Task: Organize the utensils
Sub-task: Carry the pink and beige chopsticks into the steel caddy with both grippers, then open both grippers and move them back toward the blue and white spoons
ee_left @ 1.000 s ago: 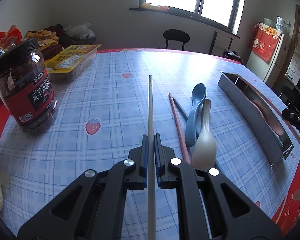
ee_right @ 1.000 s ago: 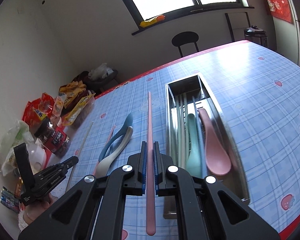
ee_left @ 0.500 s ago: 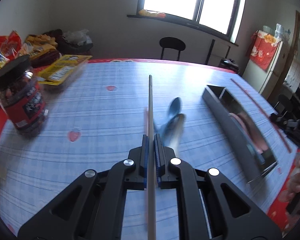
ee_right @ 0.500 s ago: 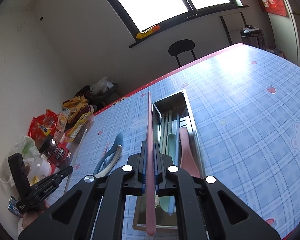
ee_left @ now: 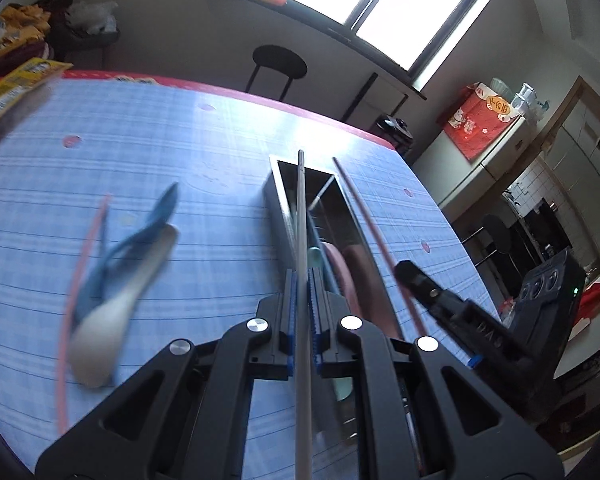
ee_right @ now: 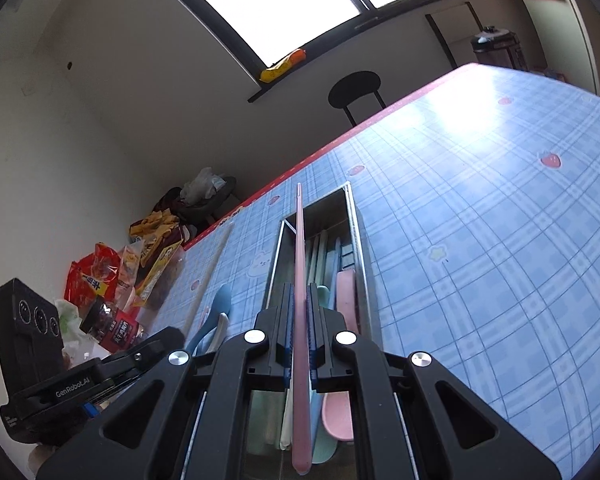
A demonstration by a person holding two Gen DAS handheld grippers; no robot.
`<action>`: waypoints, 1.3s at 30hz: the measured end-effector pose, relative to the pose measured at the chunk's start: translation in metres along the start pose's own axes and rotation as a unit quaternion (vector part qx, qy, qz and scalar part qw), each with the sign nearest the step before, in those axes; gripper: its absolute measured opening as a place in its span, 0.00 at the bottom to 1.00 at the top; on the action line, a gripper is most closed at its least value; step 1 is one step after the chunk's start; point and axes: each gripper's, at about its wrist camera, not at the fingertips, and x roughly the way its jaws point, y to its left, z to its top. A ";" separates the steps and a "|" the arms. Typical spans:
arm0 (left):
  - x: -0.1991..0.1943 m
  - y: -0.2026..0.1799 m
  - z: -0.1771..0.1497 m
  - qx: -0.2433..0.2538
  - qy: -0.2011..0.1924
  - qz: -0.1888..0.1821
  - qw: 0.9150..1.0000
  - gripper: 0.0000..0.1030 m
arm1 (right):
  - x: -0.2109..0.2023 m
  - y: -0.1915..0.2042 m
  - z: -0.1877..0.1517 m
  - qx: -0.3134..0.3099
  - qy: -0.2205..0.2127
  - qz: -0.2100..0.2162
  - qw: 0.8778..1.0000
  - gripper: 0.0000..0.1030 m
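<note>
My left gripper (ee_left: 301, 280) is shut on a pale grey chopstick (ee_left: 300, 208) that points out over the metal tray (ee_left: 275, 196). My right gripper (ee_right: 298, 292) is shut on a pink chopstick (ee_right: 300, 248), held above the left side of the tray (ee_right: 356, 236). In the tray lie a pink spoon (ee_right: 346, 292), a green spoon and several chopsticks. On the cloth left of the tray are a blue spoon (ee_left: 140, 240), a white spoon (ee_left: 112, 320) and another pink chopstick (ee_left: 80, 272). The two grippers are side by side, with the right gripper (ee_left: 420, 280) seen in the left wrist view.
A snack jar (ee_right: 112, 326) and snack bags (ee_right: 100, 276) crowd the table's left end. A yellow packet (ee_left: 16, 88) lies at the far left. A black stool (ee_left: 280, 60) stands beyond the table's red edge. The blue checked cloth (ee_right: 480, 220) stretches right of the tray.
The left gripper swung right, from over the loose spoons to over the tray, still holding its chopstick. The right gripper drew closer to the tray with the pink chopstick.
</note>
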 end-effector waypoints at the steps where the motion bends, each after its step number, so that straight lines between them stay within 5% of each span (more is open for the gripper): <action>1: 0.006 -0.003 0.000 -0.004 0.004 0.000 1.000 0.10 | 0.002 -0.003 0.000 0.005 0.003 0.000 1.000 0.06; 8: 0.050 -0.011 -0.003 -0.041 0.035 -0.007 0.999 0.10 | 0.011 -0.019 0.001 0.035 0.030 0.001 0.999 0.06; 18: 0.070 -0.001 -0.005 -0.100 0.032 -0.002 0.994 0.10 | 0.020 -0.019 -0.005 0.051 0.051 0.010 0.997 0.06; 25: 0.074 -0.005 0.000 -0.089 0.029 0.014 0.996 0.09 | 0.024 -0.018 -0.005 0.048 0.053 0.010 0.997 0.07; 28: 0.073 -0.009 0.003 -0.084 0.028 0.006 0.996 0.20 | 0.024 -0.017 -0.003 0.044 0.056 0.019 0.997 0.10; 34: 0.044 -0.019 0.020 -0.045 -0.017 0.023 0.999 0.47 | 0.006 -0.010 0.004 0.021 0.009 0.024 0.999 0.54; 39: 0.000 -0.016 0.033 -0.008 -0.067 0.055 0.996 0.75 | -0.007 -0.001 0.007 -0.024 -0.040 -0.019 0.999 0.90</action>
